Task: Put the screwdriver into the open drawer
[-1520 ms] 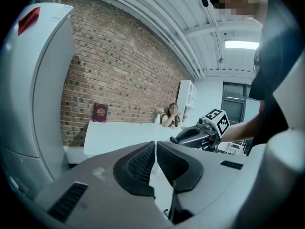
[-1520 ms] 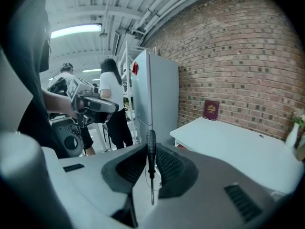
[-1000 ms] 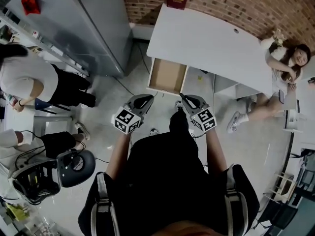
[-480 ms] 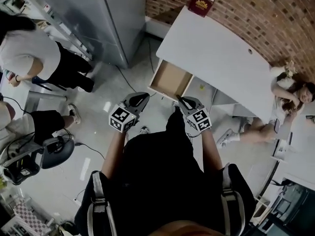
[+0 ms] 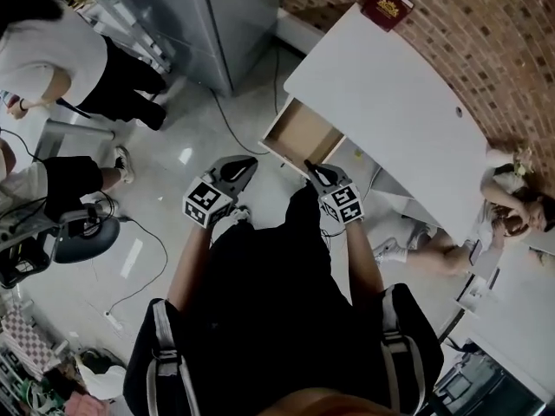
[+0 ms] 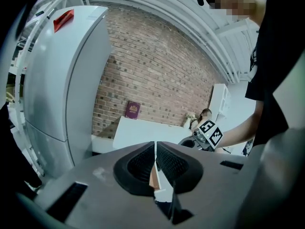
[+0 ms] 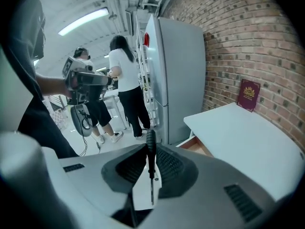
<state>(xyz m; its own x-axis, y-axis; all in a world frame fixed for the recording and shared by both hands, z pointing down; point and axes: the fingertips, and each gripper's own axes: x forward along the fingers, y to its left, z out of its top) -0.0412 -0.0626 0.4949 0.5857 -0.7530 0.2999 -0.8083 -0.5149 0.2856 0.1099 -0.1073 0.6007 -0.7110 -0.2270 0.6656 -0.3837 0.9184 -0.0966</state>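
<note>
- Right gripper: clenched on the screwdriver — black handle standing up past the jaw tips, thin shaft running back toward the camera between the pads.
- Left gripper: jaws pressed together, only a thin slit between them, nothing grasped.
- Both held out in front of the body over the pale floor, left one a little apart from the right.
- Open drawer: pulled out from under the white desk, bare wooden bottom showing; seen in the right gripper view just past the jaws, at the desk's edge.
- Screwdriver not in the drawer — up in the right gripper's grip, near the drawer's front edge in the head view.
- Maroon book propped at the far end of the desk against the brick wall.
- Tall grey fridge left of the desk.
- People standing and sitting around the room.
</note>
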